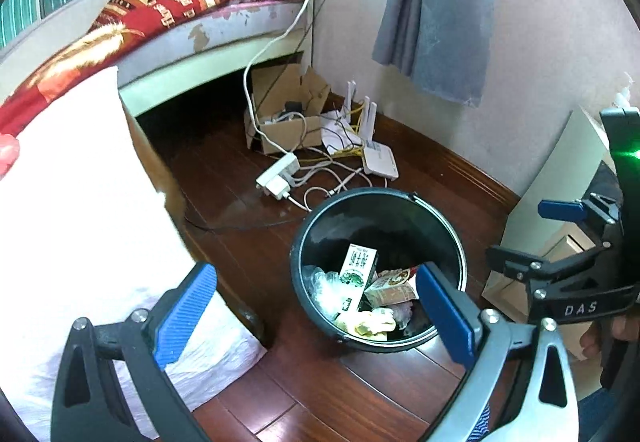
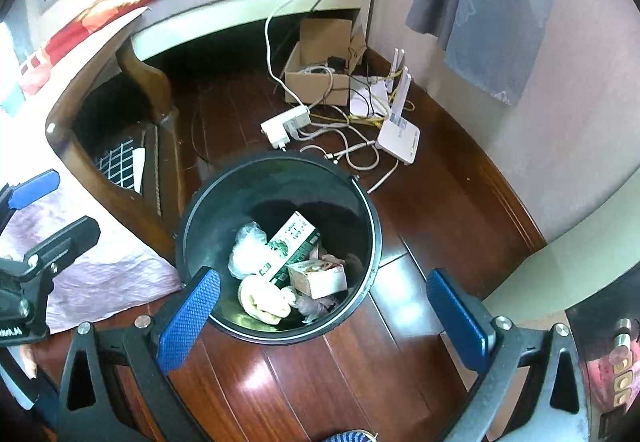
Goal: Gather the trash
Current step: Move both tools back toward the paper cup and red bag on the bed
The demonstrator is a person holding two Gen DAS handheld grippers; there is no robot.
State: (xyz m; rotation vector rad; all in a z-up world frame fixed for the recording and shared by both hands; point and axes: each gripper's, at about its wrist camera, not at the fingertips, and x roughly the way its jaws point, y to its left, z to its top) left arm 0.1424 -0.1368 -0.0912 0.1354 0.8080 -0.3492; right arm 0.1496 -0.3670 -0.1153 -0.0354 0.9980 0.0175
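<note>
A black round trash bin (image 1: 308, 238) stands on the dark wooden floor; it also shows in the right wrist view (image 2: 200, 218). Inside lie a green-and-white carton (image 1: 357, 270) (image 2: 292, 246), a brown snack box (image 2: 318, 276), a clear plastic bag (image 2: 246, 252) and yellowish crumpled waste (image 2: 262, 300). My left gripper (image 1: 316, 306) is open and empty, above the bin's near left side. My right gripper (image 2: 324, 316) is open and empty, above the bin's near rim. The right gripper also shows at the right edge of the left wrist view (image 1: 560, 242).
A wooden table with a white cloth (image 1: 80, 202) stands left of the bin. A power strip (image 2: 286, 124), cables, a white router (image 2: 400, 136) and a cardboard box (image 2: 320, 74) lie on the floor behind it. A bed (image 1: 180, 14) and a wall with a grey cloth (image 1: 436, 10) are beyond.
</note>
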